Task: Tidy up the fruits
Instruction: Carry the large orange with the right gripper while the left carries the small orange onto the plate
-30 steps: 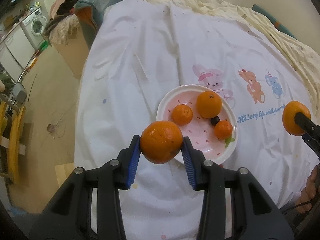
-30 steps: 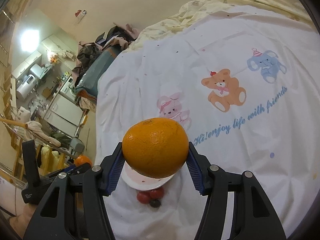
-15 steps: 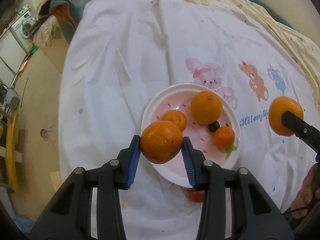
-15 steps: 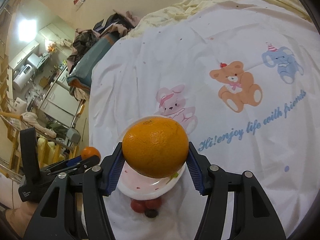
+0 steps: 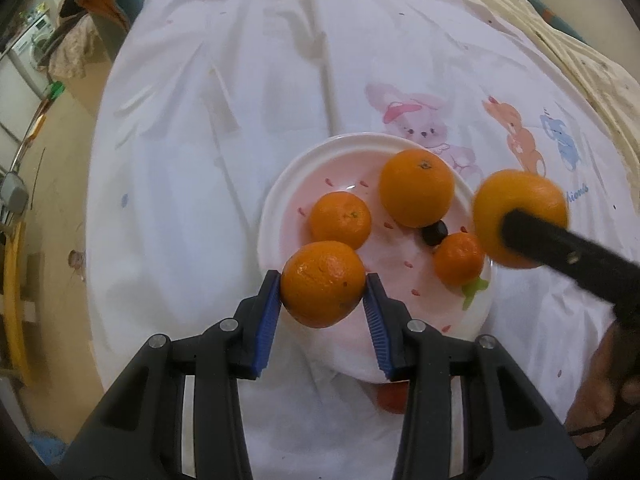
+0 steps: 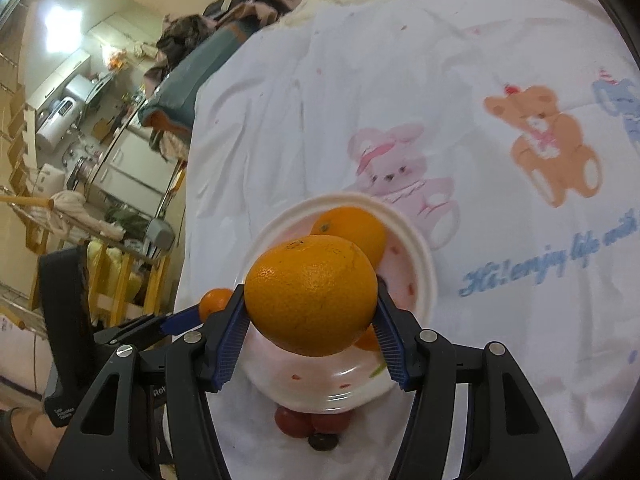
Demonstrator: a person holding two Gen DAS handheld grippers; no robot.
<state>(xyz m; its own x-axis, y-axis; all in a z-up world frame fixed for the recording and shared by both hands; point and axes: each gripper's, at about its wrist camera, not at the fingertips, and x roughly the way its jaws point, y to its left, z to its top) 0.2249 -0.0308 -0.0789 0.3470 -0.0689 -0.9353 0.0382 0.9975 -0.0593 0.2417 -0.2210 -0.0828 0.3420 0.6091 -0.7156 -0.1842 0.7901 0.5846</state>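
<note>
Currently, left gripper (image 5: 323,295): clamped on a mandarin (image 5: 322,283), over the plate's (image 5: 280,184) near rim
Right gripper (image 6: 310,320): squeezing a large orange (image 6: 311,295) just above the plate; red fruit (image 6: 310,420) lies below on the cloth (image 6: 320,100)
Plate: three oranges (image 5: 416,193) and a dark berry (image 5: 434,233) ahead of the left jaws
Risk: both drops crowd the plate; fruit could knock together and roll off onto the cloth
Change: half a second ago both grippers were farther from the plate; both have closed in

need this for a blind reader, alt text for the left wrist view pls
The left gripper holds an orange over the near rim of a pink plate with three oranges. The right gripper brings another orange from the right.
</note>
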